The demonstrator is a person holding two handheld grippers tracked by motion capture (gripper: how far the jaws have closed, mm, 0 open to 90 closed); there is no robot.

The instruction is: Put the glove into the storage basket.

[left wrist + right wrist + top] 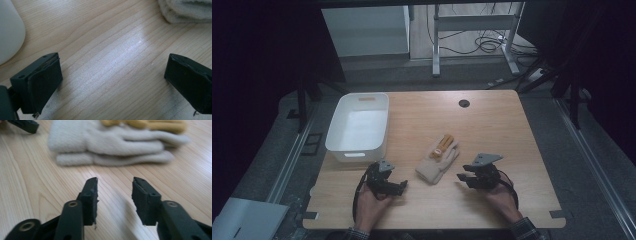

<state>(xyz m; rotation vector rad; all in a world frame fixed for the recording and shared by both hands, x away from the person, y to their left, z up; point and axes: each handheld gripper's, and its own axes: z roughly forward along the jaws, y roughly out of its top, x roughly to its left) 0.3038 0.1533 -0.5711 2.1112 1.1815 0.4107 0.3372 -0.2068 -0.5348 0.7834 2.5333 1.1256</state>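
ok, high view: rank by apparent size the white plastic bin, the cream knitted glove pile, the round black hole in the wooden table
1. White plastic bin, clearly largest.
2. Cream knitted glove pile with yellow parts on top, well smaller.
3. Round black hole in the wooden table, smallest; it lies farther from the camera, but the gap is too big to matter.

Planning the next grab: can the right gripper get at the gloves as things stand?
Probably yes. The right gripper points at the gloves, jaws apart with nothing between them, and bare table lies between it and them. The left gripper stays off to the other side.
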